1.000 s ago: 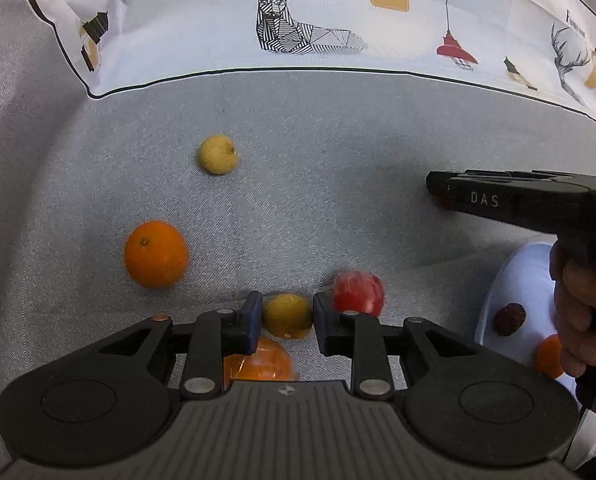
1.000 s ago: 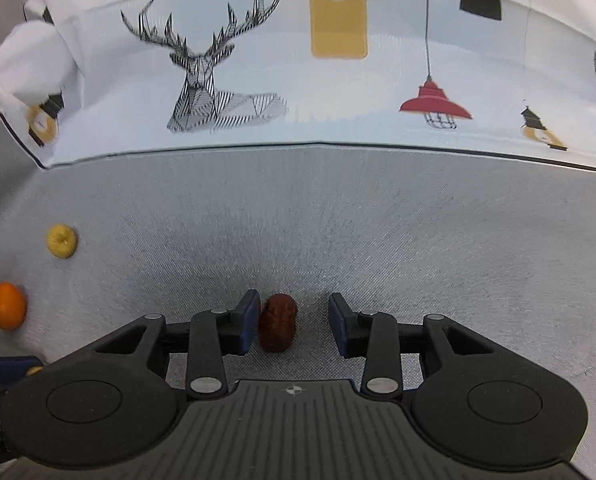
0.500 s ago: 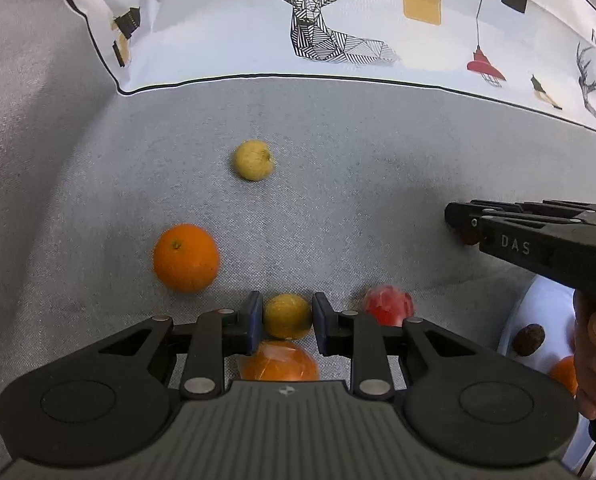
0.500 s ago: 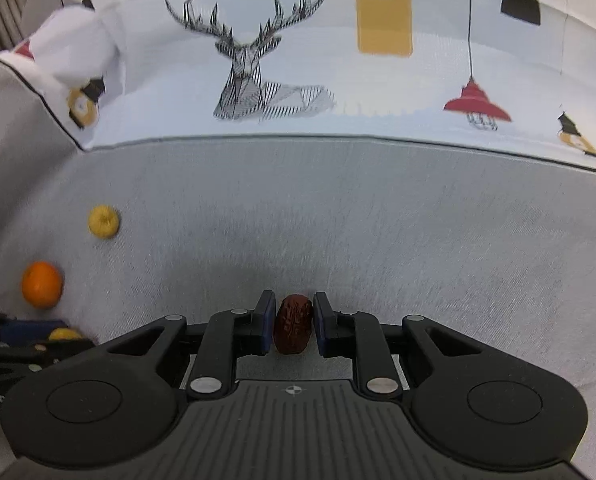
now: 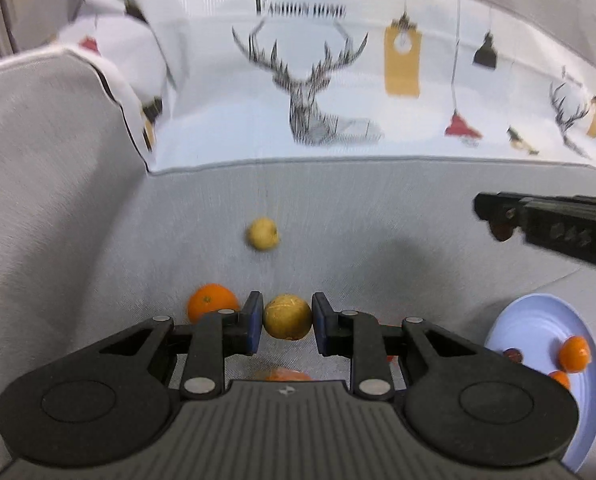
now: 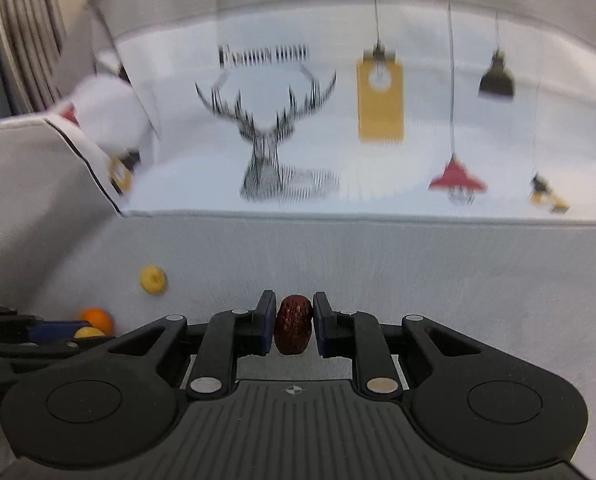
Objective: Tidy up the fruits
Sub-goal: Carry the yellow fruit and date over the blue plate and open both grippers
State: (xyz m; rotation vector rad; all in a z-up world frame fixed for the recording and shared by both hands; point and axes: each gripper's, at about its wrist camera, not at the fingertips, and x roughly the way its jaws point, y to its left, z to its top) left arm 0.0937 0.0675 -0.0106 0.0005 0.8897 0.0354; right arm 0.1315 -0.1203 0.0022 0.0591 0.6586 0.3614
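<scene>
My left gripper (image 5: 287, 320) is shut on a small yellow fruit (image 5: 287, 316) and holds it above the grey sofa seat. My right gripper (image 6: 293, 326) is shut on a dark red date (image 6: 293, 325), also off the seat; it shows in the left wrist view (image 5: 498, 220) at the right. On the seat lie a yellow fruit (image 5: 262, 233), an orange (image 5: 211, 307) and another orange fruit (image 5: 285, 375) partly hidden under my left gripper. A pale blue plate (image 5: 538, 320) at the right holds two orange fruits (image 5: 574, 353) and a date (image 5: 513, 355).
A cushion printed with a deer and lamps (image 5: 338, 92) lines the sofa back. The sofa arm (image 5: 37, 160) rises on the left. A bit of red fruit (image 5: 390, 358) shows behind my left gripper's right finger.
Both grippers have risen with their fruit and the views tilted up. The right gripper closed on the date a second ago. The red fruit is now mostly hidden.
</scene>
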